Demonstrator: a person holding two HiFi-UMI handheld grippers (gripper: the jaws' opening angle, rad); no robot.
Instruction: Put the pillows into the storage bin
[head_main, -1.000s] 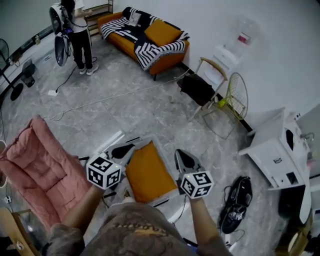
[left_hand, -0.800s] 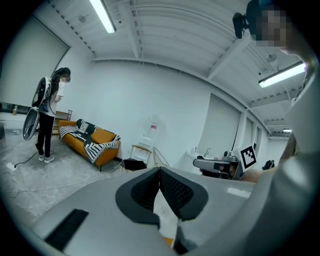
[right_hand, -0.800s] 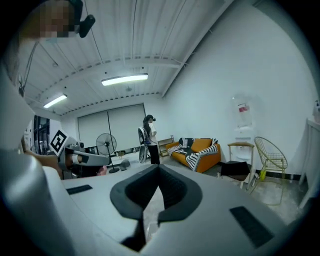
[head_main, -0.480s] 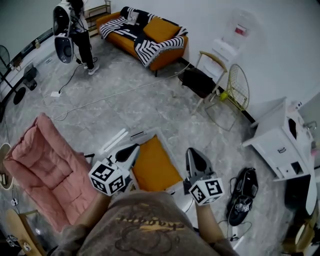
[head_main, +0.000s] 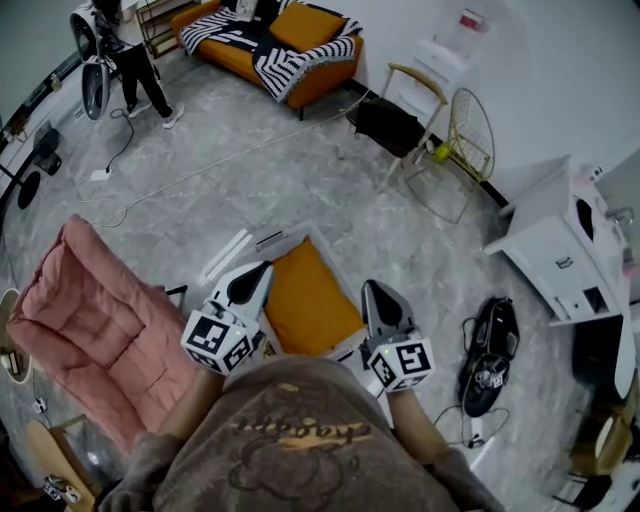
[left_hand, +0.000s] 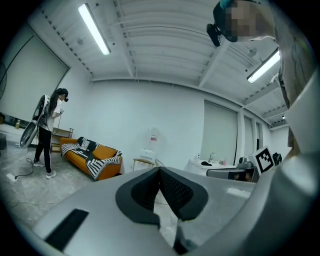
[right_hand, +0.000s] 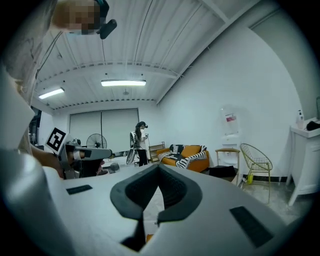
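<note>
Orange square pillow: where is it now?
Head view, lower centre: the orange pillow lies between the left gripper and right gripper, right of the pink padded lounger.

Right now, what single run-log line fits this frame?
left gripper: shut, empty | right gripper: shut, empty | square orange pillow: lying inside pale rectangular storage bin, between the grippers

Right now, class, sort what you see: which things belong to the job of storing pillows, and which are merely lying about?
Job in hand: orange pillow, storage bin, left gripper, right gripper.

Lying about: pink padded chair, orange sofa, gold wire chair, white cabinet.
</note>
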